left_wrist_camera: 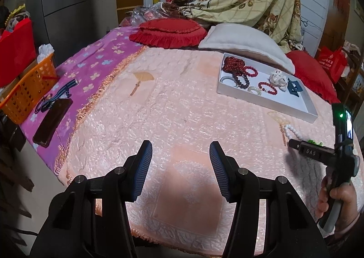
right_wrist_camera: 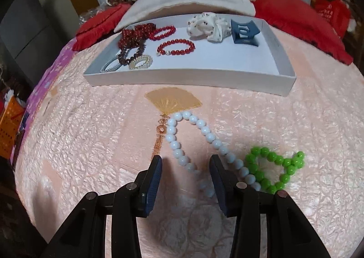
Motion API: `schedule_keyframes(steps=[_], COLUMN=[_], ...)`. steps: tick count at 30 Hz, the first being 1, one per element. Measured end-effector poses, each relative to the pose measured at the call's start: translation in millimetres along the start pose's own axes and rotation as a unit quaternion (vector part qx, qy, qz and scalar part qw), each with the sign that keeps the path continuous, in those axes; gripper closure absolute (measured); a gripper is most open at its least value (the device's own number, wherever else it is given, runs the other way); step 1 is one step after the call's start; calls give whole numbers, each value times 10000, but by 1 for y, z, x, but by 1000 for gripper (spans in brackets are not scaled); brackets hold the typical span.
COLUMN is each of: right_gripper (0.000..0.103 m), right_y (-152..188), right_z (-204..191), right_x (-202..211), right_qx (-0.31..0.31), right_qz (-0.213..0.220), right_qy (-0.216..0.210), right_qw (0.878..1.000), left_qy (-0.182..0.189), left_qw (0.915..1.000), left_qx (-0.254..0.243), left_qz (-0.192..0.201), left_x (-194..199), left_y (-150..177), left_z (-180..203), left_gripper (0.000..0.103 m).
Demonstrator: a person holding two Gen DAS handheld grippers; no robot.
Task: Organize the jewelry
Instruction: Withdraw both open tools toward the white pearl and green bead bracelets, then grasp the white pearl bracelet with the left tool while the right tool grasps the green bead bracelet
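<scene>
White round-bead necklace (right_wrist_camera: 193, 142) lies lengthwise between the right gripper's (right_wrist_camera: 185, 167) wide-open, empty fingers; left gripper (left_wrist_camera: 180, 153), also open and empty, is farther off.

Light: you get even, soft indoor light on the pink bedspread (right_wrist_camera: 91, 121).
Shadows: faint ones lie under your gripper fingers.
Glare: mild sheen on the white beads (right_wrist_camera: 195, 142).
Edges: strong fisheye bending, black corners.
Blur: far right edge smears.
</scene>
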State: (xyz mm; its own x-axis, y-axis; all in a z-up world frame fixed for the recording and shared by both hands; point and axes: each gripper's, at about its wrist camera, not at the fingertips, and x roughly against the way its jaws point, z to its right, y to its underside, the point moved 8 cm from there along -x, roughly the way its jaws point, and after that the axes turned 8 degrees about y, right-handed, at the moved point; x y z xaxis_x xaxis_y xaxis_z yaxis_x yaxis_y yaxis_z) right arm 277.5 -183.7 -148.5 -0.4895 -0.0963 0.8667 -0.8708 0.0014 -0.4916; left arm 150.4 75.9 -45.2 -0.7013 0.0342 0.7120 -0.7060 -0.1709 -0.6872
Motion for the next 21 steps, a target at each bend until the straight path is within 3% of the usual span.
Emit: schedule_keyframes(steps=[5, 8, 11, 13, 16, 18, 21], right_gripper=[57, 57, 57, 57, 57, 57, 57], right_y=[8, 15, 7, 0, -1, 6, 17], right_z=[-35, -64, -53, -26, 40, 81, 122], right_x=[4, 11, 40, 55, 72, 73, 66], right_qx=[-32, -11, -103, -301, -569, -704, -918], right_qz=[-195, -407, 38, 319, 698, 710, 578], right_qy=[-705, -1485, -1570, -1386, -386, 266, 691], right_qw=[9973, 9881, 9875, 9894, 9952, 9946, 9917], left_qy=[-22, -45, -6, 90, 369, 574, 877], left_qw=[10000, 10000, 9998, 9995, 9972, 9939, 9874], left_qx=[4, -41, -153, -261, -529, -758, -1082], left_qz=[-50, -65, -96, -129, -366, -550, -750], left_x=[-6, -7, -8, -10, -22, -32, -47], left_y=[0, 0, 0, 2, 9, 13, 15], left_z=[-2, -1, 2, 8, 28, 47, 78], left_gripper=[51, 51, 51, 51, 51, 51, 51])
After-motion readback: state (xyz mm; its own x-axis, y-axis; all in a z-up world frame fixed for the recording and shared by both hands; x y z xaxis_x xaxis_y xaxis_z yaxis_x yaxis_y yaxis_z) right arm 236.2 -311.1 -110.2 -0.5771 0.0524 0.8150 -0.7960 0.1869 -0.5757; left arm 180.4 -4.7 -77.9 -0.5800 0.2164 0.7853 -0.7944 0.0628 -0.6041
